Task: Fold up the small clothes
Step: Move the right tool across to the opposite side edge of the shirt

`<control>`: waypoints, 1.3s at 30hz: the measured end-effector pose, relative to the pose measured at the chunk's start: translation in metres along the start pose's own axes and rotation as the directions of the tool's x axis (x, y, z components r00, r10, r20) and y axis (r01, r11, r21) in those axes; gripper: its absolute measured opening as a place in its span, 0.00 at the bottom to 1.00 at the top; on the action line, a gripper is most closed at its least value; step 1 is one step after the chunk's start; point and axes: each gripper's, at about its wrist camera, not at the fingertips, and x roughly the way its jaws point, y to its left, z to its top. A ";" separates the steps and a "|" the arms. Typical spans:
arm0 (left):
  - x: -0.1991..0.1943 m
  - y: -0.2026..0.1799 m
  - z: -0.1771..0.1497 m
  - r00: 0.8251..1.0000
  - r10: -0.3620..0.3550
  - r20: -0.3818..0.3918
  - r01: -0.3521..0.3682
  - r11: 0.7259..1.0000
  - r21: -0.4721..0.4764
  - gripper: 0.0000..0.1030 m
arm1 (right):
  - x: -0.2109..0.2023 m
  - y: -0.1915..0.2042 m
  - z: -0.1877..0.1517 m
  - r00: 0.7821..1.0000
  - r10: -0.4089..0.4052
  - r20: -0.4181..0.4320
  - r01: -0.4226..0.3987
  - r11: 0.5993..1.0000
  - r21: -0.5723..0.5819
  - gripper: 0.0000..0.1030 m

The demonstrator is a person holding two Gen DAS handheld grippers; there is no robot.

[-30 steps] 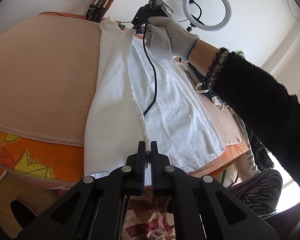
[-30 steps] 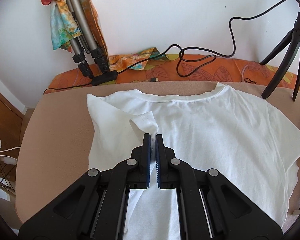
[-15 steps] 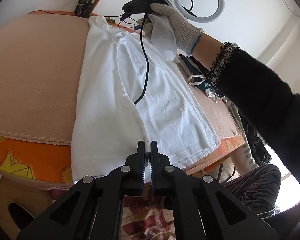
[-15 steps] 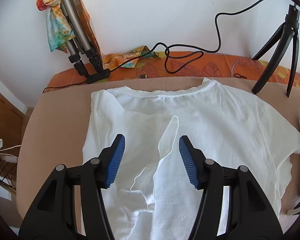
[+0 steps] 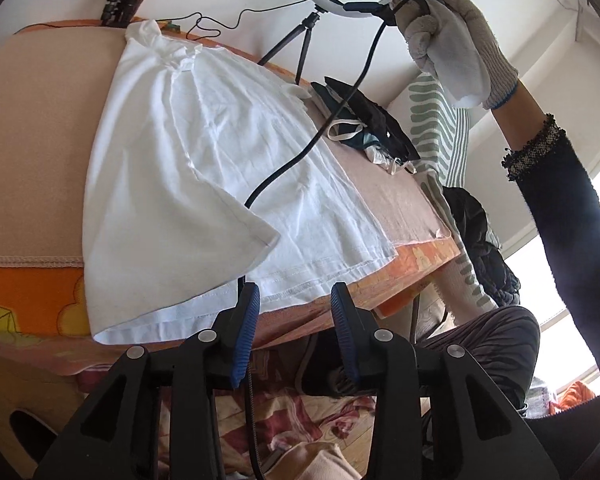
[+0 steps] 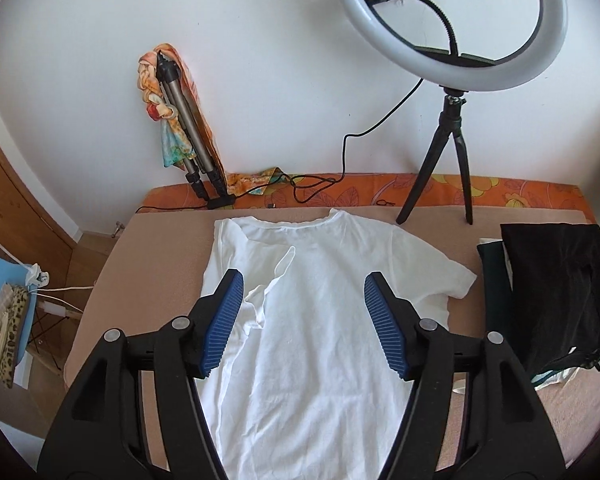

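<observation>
- Left wrist view: my left gripper [image 5: 294,308], pinched on the hem a second ago, is opening with nothing between its jaws; the white T-shirt [image 5: 204,184] lies on the table [image 5: 32,152], left side folded inward.
- Right wrist view: my right gripper [image 6: 303,318] is opening too, empty, lifted clear; the right sleeve [image 6: 440,276] comes next, I think.

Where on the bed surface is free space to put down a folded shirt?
Free: the beige cover left of the white T-shirt, up to the bed's edge. Crowded: the right side, with dark clothes and the ring-light tripod behind.
</observation>
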 end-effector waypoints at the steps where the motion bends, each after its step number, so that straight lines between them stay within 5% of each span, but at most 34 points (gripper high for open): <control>1: -0.006 -0.003 -0.002 1.000 -0.002 0.007 0.002 1.000 0.010 0.34 | -0.016 -0.006 -0.004 1.000 0.010 0.015 -0.010 1.000 0.006 0.65; 11: -0.059 -0.025 -0.004 0.992 0.081 0.101 -0.095 0.985 0.141 0.34 | -0.123 -0.064 -0.072 0.992 0.049 0.120 -0.056 0.997 0.056 0.69; 15: -0.050 -0.045 -0.008 0.999 -0.029 -0.016 0.032 0.965 0.259 0.34 | -0.140 -0.099 -0.091 0.986 0.053 0.159 -0.075 0.988 0.138 0.69; 19: -0.042 -0.068 -0.017 0.986 -0.117 -0.115 0.150 0.930 0.335 0.34 | -0.152 -0.140 -0.102 0.981 -0.026 0.195 -0.015 0.979 0.205 0.69; 25: -0.014 -0.086 -0.012 0.997 0.034 -0.067 -0.003 0.909 0.416 0.35 | -0.166 -0.203 -0.127 0.969 -0.039 0.245 -0.047 0.940 0.338 0.69; 29: 0.013 -0.094 0.001 0.998 0.059 -0.024 -0.044 0.913 0.405 0.35 | -0.163 -0.239 -0.145 0.967 -0.030 0.251 -0.078 0.910 0.407 0.69; 33: 0.048 -0.120 0.011 0.993 0.099 0.058 -0.114 0.880 0.462 0.35 | -0.161 -0.263 -0.157 0.970 -0.034 0.242 -0.078 0.897 0.436 0.69; 39: 0.113 -0.155 0.015 0.992 0.120 0.033 -0.120 0.845 0.521 0.35 | -0.163 -0.285 -0.166 0.968 -0.051 0.245 -0.066 0.892 0.447 0.69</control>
